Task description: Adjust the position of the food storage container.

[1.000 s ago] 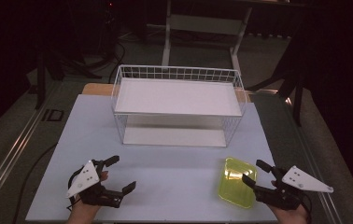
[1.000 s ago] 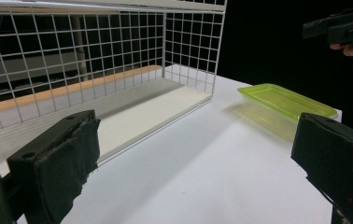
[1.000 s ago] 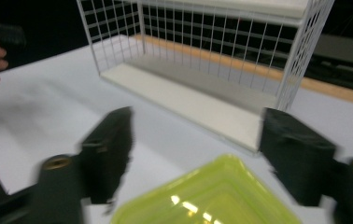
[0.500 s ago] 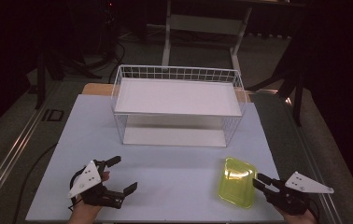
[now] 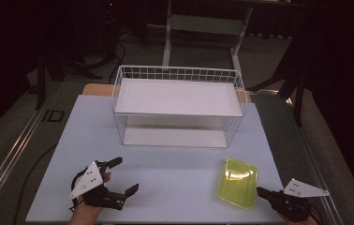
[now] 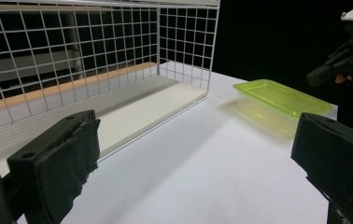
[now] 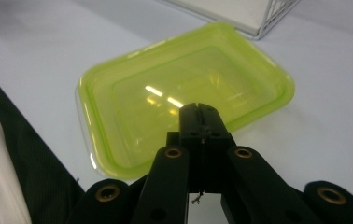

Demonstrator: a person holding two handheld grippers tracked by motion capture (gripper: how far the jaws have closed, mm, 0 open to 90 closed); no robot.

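tray [image 5: 238,182], yellow-green plastic, lies flat on the white table [image 5: 175,173]; right gripper [image 5: 261,191] clenched empty just beside it, left gripper [image 5: 122,176] spread wide.

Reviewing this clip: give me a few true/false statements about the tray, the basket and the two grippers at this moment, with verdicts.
1. The yellow-green tray lies flat on the table. True.
2. The tray is inside the wire basket. False: it lies in front of the basket, toward its right end.
3. The left gripper is open. True.
4. The right gripper grips the tray's rim. False: its jaws are shut on nothing, above the tray.
5. The basket holds a bottle. False: it is empty.
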